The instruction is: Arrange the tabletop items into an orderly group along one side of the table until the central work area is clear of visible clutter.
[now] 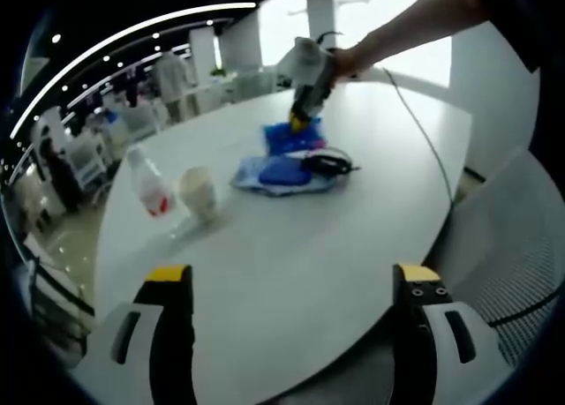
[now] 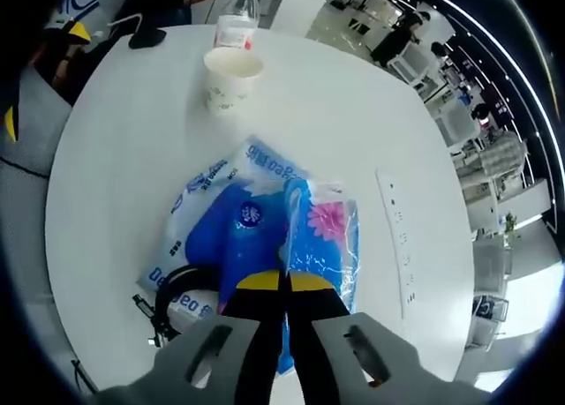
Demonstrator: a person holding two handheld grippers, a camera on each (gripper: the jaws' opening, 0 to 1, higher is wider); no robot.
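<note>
Tissue packs in blue plastic wrap [image 2: 265, 220] lie mid-table on the round white table [image 1: 291, 273], a black coiled cable [image 2: 177, 299] touching their near-left edge. The right gripper [image 2: 284, 281] presses down on the flowered pack [image 2: 322, 233], jaws closed together with only a fold of wrap perhaps pinched. Sliding the pile sideways should go slowly, so the wrap does not slip free. The left gripper [image 1: 291, 277] hovers wide open, empty. Far off, a white paper cup [image 2: 231, 77], apparently empty, stands just beside a clear capped bottle [image 2: 238, 21], contents unclear.
</note>
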